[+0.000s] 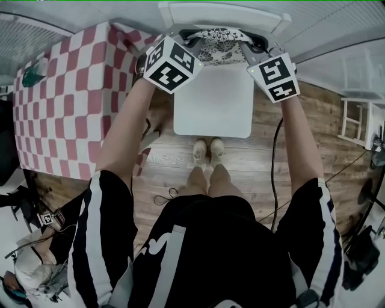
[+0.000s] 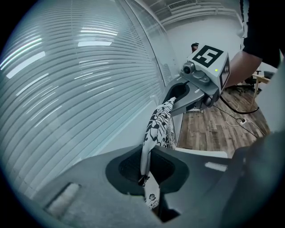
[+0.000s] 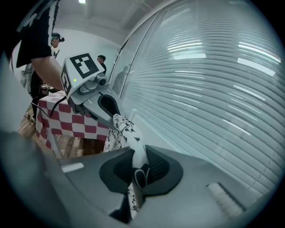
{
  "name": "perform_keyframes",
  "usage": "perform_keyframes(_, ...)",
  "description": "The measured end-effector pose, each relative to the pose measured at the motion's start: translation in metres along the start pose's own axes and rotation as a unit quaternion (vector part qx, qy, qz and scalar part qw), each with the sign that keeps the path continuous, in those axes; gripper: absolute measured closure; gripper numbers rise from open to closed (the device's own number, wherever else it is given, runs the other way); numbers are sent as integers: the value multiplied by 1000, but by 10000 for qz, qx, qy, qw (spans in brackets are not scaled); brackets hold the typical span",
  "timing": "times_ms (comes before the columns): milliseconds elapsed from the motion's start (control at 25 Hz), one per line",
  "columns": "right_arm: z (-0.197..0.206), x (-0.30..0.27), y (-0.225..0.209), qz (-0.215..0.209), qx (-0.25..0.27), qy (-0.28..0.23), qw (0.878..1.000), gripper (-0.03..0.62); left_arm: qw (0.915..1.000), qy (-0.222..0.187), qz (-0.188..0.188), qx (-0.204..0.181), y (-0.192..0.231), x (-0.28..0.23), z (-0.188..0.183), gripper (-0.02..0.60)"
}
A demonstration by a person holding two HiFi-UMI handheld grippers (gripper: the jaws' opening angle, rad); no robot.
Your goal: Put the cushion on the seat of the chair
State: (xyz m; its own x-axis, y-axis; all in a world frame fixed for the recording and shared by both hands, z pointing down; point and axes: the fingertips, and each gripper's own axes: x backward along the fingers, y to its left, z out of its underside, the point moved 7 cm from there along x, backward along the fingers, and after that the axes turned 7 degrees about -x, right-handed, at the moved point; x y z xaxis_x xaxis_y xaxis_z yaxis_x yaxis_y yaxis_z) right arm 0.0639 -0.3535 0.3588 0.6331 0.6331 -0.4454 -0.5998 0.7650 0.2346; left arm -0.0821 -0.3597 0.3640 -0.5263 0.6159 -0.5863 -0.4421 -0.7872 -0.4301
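The left hand-held gripper point(image 1: 191, 37) is closed tight on one end of the cushion point(image 1: 218, 45). In its own view the black-and-white flowered fabric is pinched flat between the two jaws, with a bit of it hanging out below them. The right hand-held gripper point(image 1: 250, 43) is clamped on the other end in the same way, with a fold of the fabric squeezed between its jaws. The upper edge of the cushion runs stretched from one to the other.

From the head view the cushion is held over the rear part of the white chair's seat point(image 1: 213, 105), just in front of the backrest point(image 1: 222, 13) (whether its lower edge touches the seat cannot be made out). The front of the seat shows as a plain white square. The person's shoes point(image 1: 207, 151) stand on the wooden floor point(image 1: 174, 159) just before its front edge.

To the left of the chair is a worktop point(image 1: 72, 90) under a red-and-white checked cloth. A black cable point(image 1: 274, 174) trails down along the right arm. Both gripper views have a wall of slatted blinds point(image 2: 67, 89) behind the cushion.
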Motion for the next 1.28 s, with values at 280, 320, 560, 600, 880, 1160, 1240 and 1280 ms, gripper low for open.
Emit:
perform_keyframes(280,9,-8,-1,-69,124,15,9999,585,9995,-12,-163,-274,2,-9,5,566)
perform_keyframes(320,11,-10,-1,-92,168,28,9998,585,9992,0,-196,-346,2,-10,6,566)
perform_keyframes(560,16,-19,-1,-170,406,46,9990,585,9979,29,-393,-517,6,-14,10,566)
perform_keyframes(600,15,-20,-1,-164,406,21,9990,585,9977,15,-433,-527,8,-15,10,566)
perform_keyframes(880,11,-23,-9,-94,456,-152,9988,585,9961,-80,-605,-644,18,-18,6,566)
perform_keyframes(1160,17,-22,-8,-148,585,-243,9979,585,9948,-307,-750,-624,8,-18,10,566)
perform_keyframes(1240,28,-23,-2,-224,623,-157,9977,585,9952,-272,-703,-626,-3,-21,18,566)
perform_keyframes(1280,34,-24,1,-257,643,-87,9976,585,9956,-246,-660,-621,-9,-23,23,566)
